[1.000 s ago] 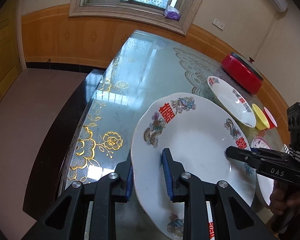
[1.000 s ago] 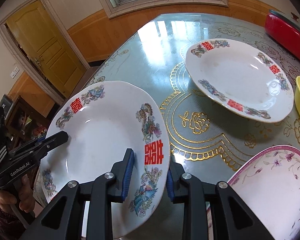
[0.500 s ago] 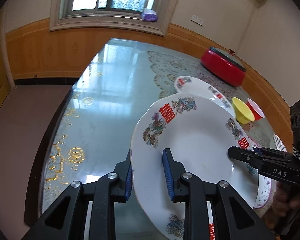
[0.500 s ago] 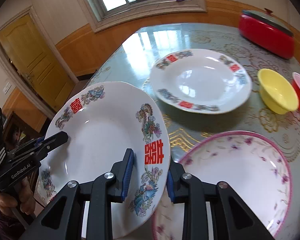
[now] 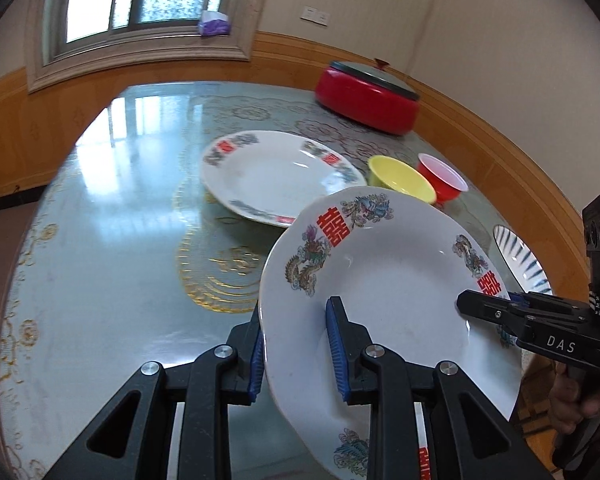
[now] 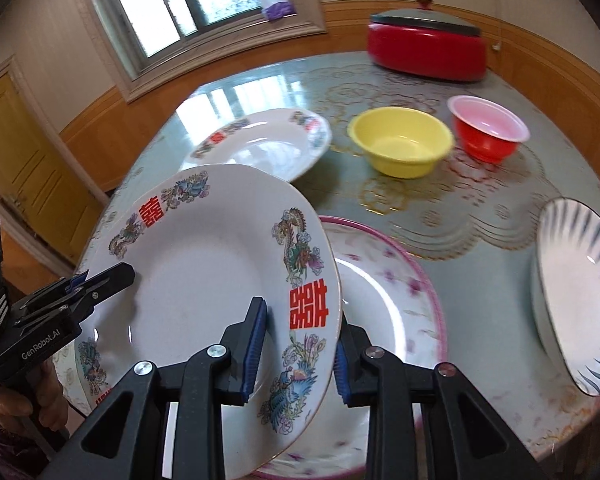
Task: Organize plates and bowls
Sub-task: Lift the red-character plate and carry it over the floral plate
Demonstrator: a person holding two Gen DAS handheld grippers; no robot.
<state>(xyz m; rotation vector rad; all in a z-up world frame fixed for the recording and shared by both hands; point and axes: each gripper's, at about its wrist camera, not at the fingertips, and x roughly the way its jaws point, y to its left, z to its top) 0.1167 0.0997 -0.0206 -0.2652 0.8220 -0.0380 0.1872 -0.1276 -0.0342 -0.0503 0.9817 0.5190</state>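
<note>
You are carrying one dragon-and-phoenix plate between both tools: your left gripper has its blue-padded fingers clamped across the plate's near-left rim, one pad on the face and one behind it, and your right gripper grips the opposite rim the same way, one pad on the white well and one under the edge by the red double-happiness mark. The plate hangs tilted, clear of the tabletop. From the left wrist view you see, beyond your fingers, a matching plate lying flat, with a yellow bowl and a red bowl just to the right of it, touching or nearly so, and a red lidded pot at the far edge; a blue-striped plate peeks out past the held rim, above the right tool's tip. Only the right wrist view shows what lies under the load: a pink-rimmed floral plate sits directly below and to the right of your right fingers, partly covered by the held plate. That view also shows the blue-striped plate as the top of a small stack at the far right, and a yellow door off to the left. Your hand on the right handle shows only in the left view.
</note>
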